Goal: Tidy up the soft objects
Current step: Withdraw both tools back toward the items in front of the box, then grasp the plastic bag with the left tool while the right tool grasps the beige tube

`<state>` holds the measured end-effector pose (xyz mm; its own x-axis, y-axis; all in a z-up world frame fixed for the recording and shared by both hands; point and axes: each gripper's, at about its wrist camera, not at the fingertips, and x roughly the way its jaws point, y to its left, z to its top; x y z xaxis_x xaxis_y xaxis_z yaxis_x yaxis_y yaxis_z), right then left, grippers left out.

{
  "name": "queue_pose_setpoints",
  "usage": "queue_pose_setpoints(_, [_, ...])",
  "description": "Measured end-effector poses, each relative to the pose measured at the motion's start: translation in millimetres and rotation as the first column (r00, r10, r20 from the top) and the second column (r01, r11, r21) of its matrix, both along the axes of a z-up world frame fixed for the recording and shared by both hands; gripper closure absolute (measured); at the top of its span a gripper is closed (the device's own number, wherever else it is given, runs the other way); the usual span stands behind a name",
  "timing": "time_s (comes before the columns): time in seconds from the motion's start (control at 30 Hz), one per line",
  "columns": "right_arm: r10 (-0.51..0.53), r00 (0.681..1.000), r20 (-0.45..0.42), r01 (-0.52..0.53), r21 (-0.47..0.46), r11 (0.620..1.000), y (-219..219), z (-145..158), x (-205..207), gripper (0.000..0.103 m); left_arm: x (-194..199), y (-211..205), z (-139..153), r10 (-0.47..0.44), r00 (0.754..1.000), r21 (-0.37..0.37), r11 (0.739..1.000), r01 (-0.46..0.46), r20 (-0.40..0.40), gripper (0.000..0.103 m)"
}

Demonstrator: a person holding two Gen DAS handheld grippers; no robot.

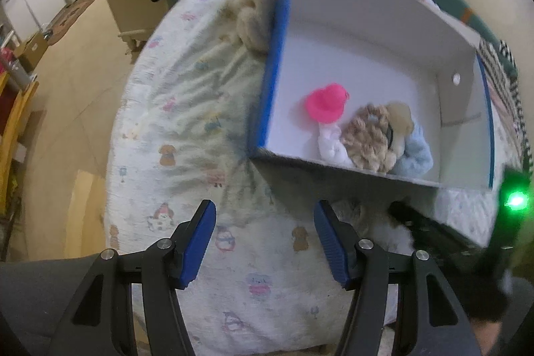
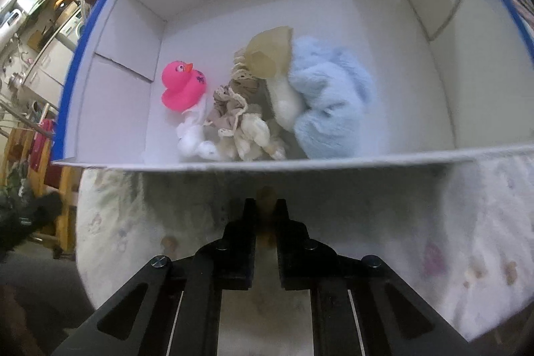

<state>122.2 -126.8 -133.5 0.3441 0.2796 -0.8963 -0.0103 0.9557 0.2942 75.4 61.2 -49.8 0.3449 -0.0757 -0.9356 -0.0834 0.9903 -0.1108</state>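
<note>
- Left tongs (image 1: 265,236): I see black arms with ribbed blue pads, spread apart with nothing between them, hanging over the bed.
- Right tongs (image 2: 266,211): black fingers pressed nearly together, pinching a small tan, soft-looking piece (image 2: 266,199) at their tips; what it belongs to I cannot tell. In the left wrist view these tongs (image 1: 405,216) show as a dark arm just short of the box's near wall, their tips against a fluffy white and grey mass (image 1: 377,222) on the bed.
- Box (image 1: 367,22): shallow, rectangular cardboard, matte white inside, blue outside, open at the top, sitting on the bed.
- Bed cover (image 1: 187,122): pale, rumpled quilted fabric printed with small cartoon animals.
- Pink duck (image 2: 183,85): smooth, glossy, rounded toy with an orange beak, inside the box towards its left.
- White cloth (image 2: 193,139): small knotted bundle, touching the duck, by the near wall.
- Beige knitted piece (image 2: 233,102): loopy, corded yarn, bunched in the middle of the pile.
- Light-blue plush (image 2: 330,102): thick, fuzzy, folded lump on the pile's right.
- Yellowish translucent piece (image 2: 270,55): smooth, cone-like, lying at the pile's far side.
- Cream fluffy item (image 1: 253,19): woolly lump on the bed, outside the box against its blue left wall.
</note>
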Motion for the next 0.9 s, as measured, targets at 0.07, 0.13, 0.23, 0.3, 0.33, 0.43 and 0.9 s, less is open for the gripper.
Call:
queue_pose_setpoints(0.07, [-0.004, 1.0, -0.01, 0.004, 0.017, 1.0, -12.9, 9.4, -8.2, 0.091, 0.4, -9.7, -9.0, -0.027, 0.999, 0.004, 1.0, 0.027, -0.027, 0.045])
queue_pose_setpoints(0.13, [-0.013, 1.0, -0.025, 0.014, 0.037, 0.999, -24.0, 16.7, -15.8, 0.091, 2.1, -18.7, -20.0, -0.046, 0.997, -0.016, 0.999, 0.045, -0.062, 0.045])
queue_pose_setpoints(0.23, [-0.033, 0.999, -0.038, 0.036, 0.067, 0.997, -42.6, 23.2, -29.9, 0.091, 7.2, -33.6, -36.7, -0.067, 0.992, -0.08, 0.995, 0.059, -0.109, 0.045])
queue_pose_setpoints(0.3, [-0.046, 0.998, -0.037, 0.049, 0.082, 0.995, -52.2, 24.8, -37.9, 0.091, 12.4, -46.6, -45.5, -0.084, 0.989, -0.091, 0.993, 0.073, -0.119, 0.045])
queue_pose_setpoints(0.33, [-0.057, 0.998, -0.04, 0.061, 0.096, 0.994, -57.2, 24.0, -41.8, 0.091, 15.4, -54.3, -49.8, -0.096, 0.988, -0.072, 0.994, 0.087, -0.122, 0.045])
queue_pose_setpoints(0.43, [-0.074, 0.997, -0.028, 0.077, 0.123, 0.989, -64.1, 22.8, -42.8, 0.091, 24.3, -74.2, -65.3, -0.116, 0.982, -0.041, 0.993, 0.111, -0.148, 0.045])
queue_pose_setpoints(0.9, [-0.145, 0.989, -0.035, 0.148, 0.151, 0.977, -93.6, 10.7, -38.9, 0.091, 52.9, -103.0, -101.6, -0.134, 0.971, -0.007, 0.991, 0.136, -0.196, 0.072])
